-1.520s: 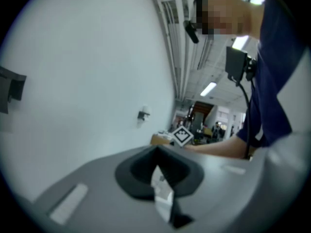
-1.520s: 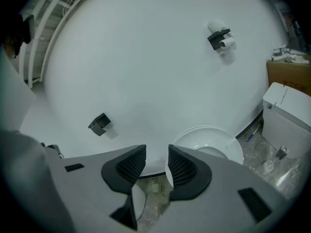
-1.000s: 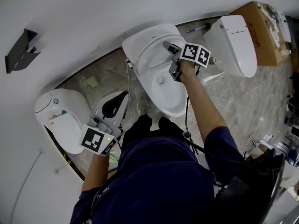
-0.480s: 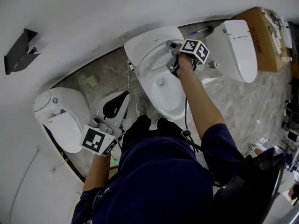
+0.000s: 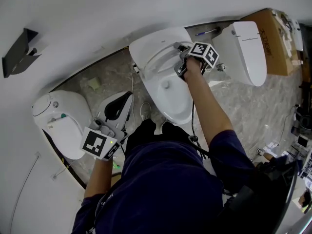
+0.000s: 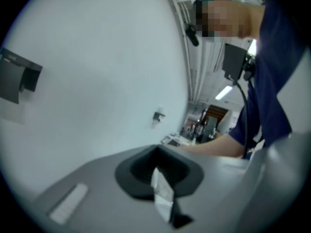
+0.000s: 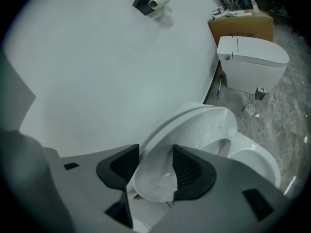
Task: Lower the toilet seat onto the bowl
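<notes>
In the head view a white toilet stands against the wall with its seat (image 5: 155, 58) raised over the bowl (image 5: 171, 104). My right gripper (image 5: 180, 50) reaches down onto the seat's right side. In the right gripper view the seat's curved rim (image 7: 194, 125) runs between the two dark pads (image 7: 190, 171) of the right gripper (image 7: 154, 171); its jaws have just been opening and stand wide, with the rim filling the gap. My left gripper (image 5: 119, 110) hangs low at the left, away from the toilet. In its own view the left gripper (image 6: 158, 171) is shut, pads together, facing the bare wall.
A second toilet (image 5: 246, 45) with its lid down stands to the right, a cardboard box (image 5: 275, 33) behind it. A third toilet (image 5: 58, 123) sits at the left. A dark fitting (image 5: 14, 52) hangs on the wall. Cables lie on the marble floor (image 5: 253, 101).
My right gripper has come down and back over the seat's rim, which now sits between its jaws. The left gripper has drifted slightly to the left.
</notes>
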The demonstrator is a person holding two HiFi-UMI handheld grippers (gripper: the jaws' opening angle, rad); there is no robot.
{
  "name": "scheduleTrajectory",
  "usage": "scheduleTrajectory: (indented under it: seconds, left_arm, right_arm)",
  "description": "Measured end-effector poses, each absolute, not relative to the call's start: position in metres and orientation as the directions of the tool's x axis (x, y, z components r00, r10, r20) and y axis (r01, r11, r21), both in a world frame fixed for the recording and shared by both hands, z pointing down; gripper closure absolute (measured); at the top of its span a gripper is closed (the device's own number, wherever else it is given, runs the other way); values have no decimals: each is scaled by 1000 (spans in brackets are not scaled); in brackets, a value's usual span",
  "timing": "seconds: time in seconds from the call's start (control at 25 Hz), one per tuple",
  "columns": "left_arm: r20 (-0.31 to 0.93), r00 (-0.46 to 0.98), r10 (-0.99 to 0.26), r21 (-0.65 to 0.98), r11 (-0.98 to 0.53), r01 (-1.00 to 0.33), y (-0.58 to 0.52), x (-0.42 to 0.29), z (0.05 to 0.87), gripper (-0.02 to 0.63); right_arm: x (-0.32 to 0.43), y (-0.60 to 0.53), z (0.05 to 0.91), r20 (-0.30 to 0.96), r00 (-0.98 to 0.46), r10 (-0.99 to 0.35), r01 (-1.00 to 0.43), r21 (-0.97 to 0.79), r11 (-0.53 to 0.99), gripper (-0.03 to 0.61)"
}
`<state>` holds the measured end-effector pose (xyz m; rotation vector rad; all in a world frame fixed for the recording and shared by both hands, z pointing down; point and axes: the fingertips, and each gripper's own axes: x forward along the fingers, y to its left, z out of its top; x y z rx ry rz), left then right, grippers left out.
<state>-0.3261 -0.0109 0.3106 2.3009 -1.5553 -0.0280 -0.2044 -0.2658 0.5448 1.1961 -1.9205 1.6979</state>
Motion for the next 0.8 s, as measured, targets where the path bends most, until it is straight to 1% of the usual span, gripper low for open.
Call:
scheduleTrajectory:
  seconds: [0.64,0.8]
  left_arm:
    - [154,476,-866,279,-424,-861,-12,-277,297,609]
    - [170,504,-847,265,-453,-851,-10,-259,297,609]
  right_arm:
    - [-159,-219,533,647,-665,-374,-684,-728,-42,370]
    - [-142,-200,531,638,-679,-364,-676,-736,-31,370]
